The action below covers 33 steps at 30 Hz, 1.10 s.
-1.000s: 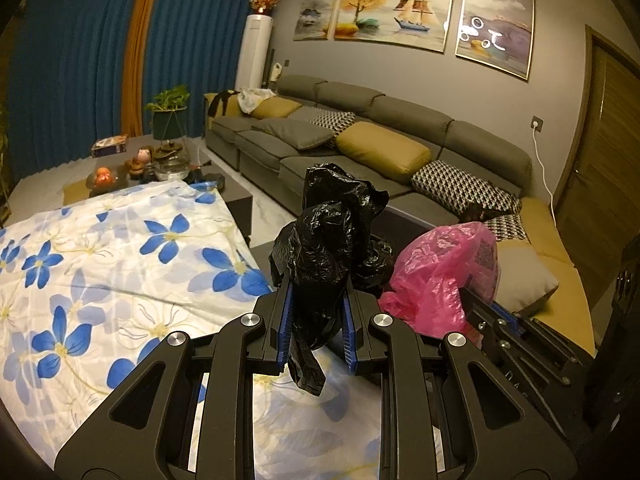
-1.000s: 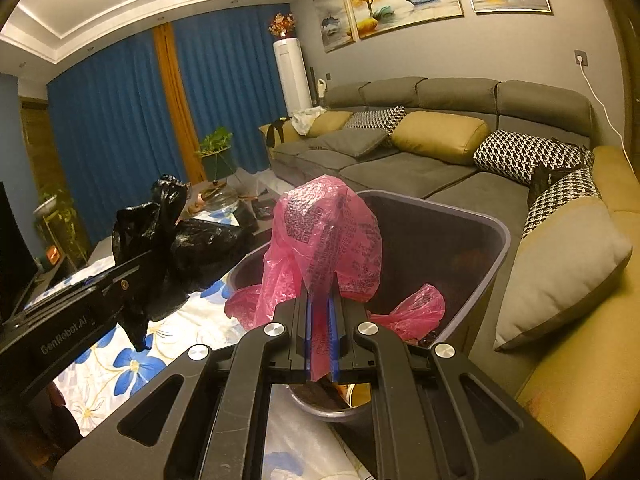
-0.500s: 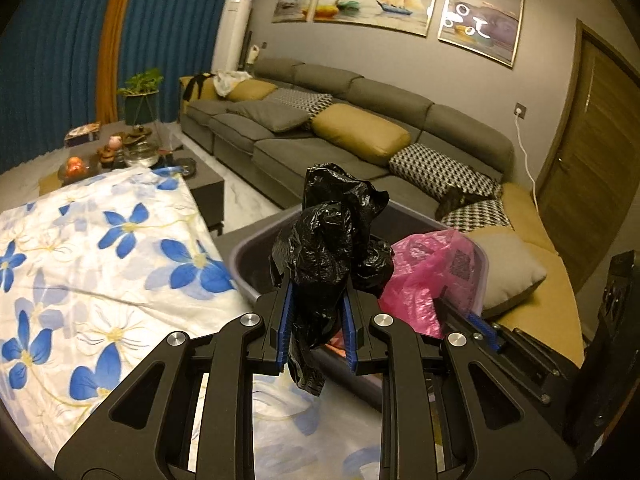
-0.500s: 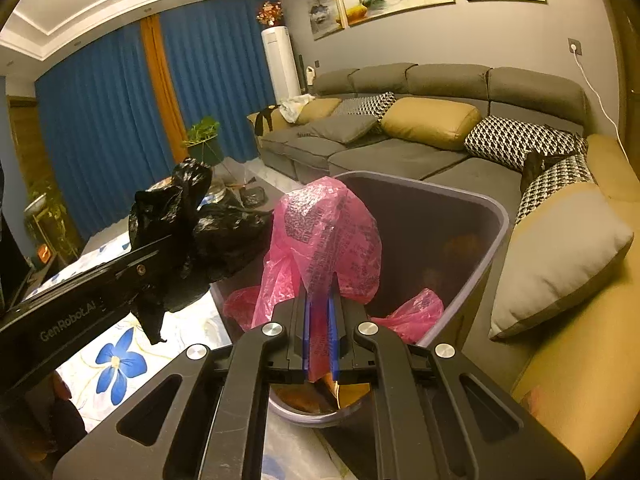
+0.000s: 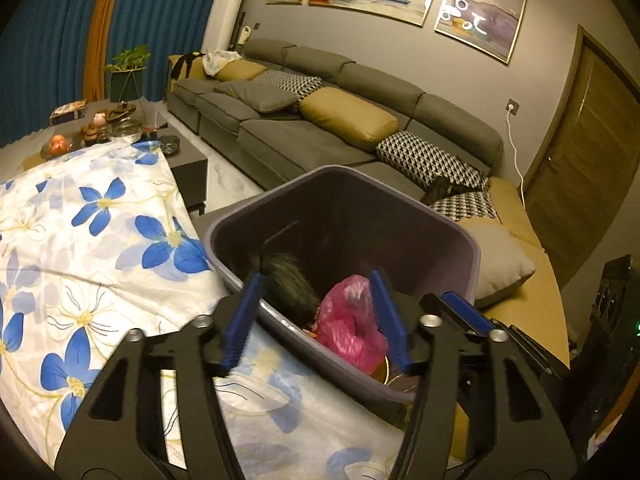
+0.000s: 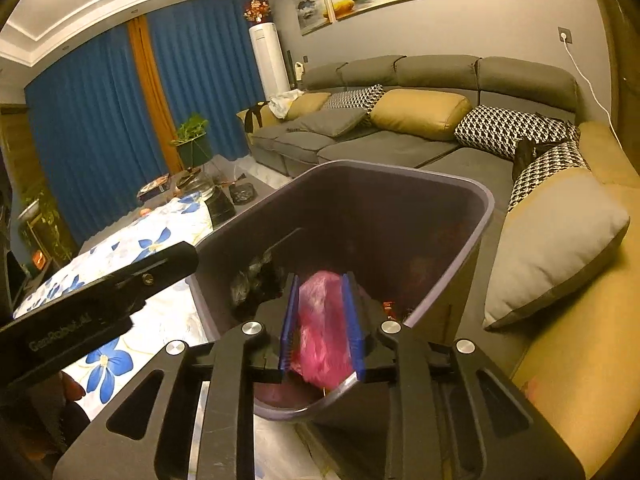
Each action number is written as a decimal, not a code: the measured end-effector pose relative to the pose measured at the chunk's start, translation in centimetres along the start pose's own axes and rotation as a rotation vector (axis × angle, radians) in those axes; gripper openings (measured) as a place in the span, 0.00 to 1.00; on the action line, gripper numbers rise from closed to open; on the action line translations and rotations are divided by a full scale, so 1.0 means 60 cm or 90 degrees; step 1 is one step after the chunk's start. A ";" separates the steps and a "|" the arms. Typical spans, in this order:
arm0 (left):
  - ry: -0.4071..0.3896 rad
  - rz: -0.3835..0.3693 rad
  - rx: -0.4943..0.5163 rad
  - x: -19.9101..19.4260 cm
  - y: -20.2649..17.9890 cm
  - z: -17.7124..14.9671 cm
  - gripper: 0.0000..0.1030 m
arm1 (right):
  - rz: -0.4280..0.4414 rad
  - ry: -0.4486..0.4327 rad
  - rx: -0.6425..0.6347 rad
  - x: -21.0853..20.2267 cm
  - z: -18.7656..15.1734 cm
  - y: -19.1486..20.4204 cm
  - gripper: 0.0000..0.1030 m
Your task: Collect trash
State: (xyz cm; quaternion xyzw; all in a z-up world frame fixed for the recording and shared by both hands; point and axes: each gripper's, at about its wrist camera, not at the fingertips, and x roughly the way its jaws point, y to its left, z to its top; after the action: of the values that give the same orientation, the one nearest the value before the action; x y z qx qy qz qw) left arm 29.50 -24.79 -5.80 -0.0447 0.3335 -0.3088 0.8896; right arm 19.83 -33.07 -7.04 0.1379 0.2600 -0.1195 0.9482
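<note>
- Now over the bin: the left tool [image 5: 316, 312] hangs above the near rim of the purple trash bin [image 5: 460, 236], its blue pads spread wide with nothing between them; a black plastic bag [image 5: 290, 280], blurred, lies inside the bin below the gap.
- Just to its right, the right tool [image 6: 322, 320] stands over the same bin [image 6: 486, 208]; its pads are parted and the pink plastic bag [image 6: 320, 340] shows between them, though whether they touch the bag or it is already loose cannot be told from the blur.
- Seen from the left wrist, the pink bag [image 5: 352, 328] sits low in the bin beside the black one, with something gold-coloured under it at the near wall.
- Progress, as a judgement: both bags look delivered, so this round of collecting is close to done; what is left is to lift both tools free of the rim.
- On the near left, the worktop under its blue-flowered cloth [image 5: 100, 240] shows no other litter in either view; any further trash would have to lie out of frame.
- Beyond the bin, far and right, runs the grey sofa [image 5: 340, 120] with its cushions.
</note>
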 end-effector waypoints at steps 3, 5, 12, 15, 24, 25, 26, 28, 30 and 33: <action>-0.016 0.016 -0.007 -0.015 0.005 -0.002 0.72 | -0.002 -0.001 0.001 -0.002 -0.004 -0.003 0.32; -0.023 0.032 -0.007 -0.024 0.007 -0.005 0.80 | -0.004 -0.004 0.001 -0.006 -0.007 -0.002 0.41; -0.049 0.123 -0.018 -0.070 0.031 -0.023 0.90 | -0.013 -0.020 -0.009 -0.022 -0.010 0.002 0.77; -0.070 0.164 -0.019 -0.099 0.039 -0.031 0.93 | -0.013 -0.032 -0.018 -0.033 -0.014 0.009 0.85; -0.092 0.220 -0.022 -0.163 0.047 -0.060 0.94 | -0.007 -0.031 -0.031 -0.058 -0.025 0.028 0.93; -0.093 0.221 -0.028 -0.169 0.050 -0.063 0.94 | -0.008 -0.032 -0.032 -0.061 -0.025 0.029 0.93; -0.094 0.224 -0.036 -0.177 0.052 -0.067 0.94 | -0.010 -0.034 -0.035 -0.066 -0.026 0.031 0.93; -0.099 0.231 -0.047 -0.192 0.053 -0.076 0.94 | -0.016 -0.042 -0.045 -0.078 -0.031 0.038 0.93; -0.102 0.247 -0.049 -0.207 0.051 -0.086 0.94 | -0.019 -0.053 -0.056 -0.093 -0.036 0.044 0.93; -0.103 0.263 -0.041 -0.227 0.051 -0.102 0.94 | -0.018 -0.057 -0.064 -0.112 -0.046 0.051 0.93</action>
State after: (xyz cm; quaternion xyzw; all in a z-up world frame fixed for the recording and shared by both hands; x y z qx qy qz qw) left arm 19.31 -13.69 -3.70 -0.0286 0.2729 -0.1046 0.9559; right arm 13.83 -28.30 -5.17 0.0809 0.2250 -0.1256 0.9628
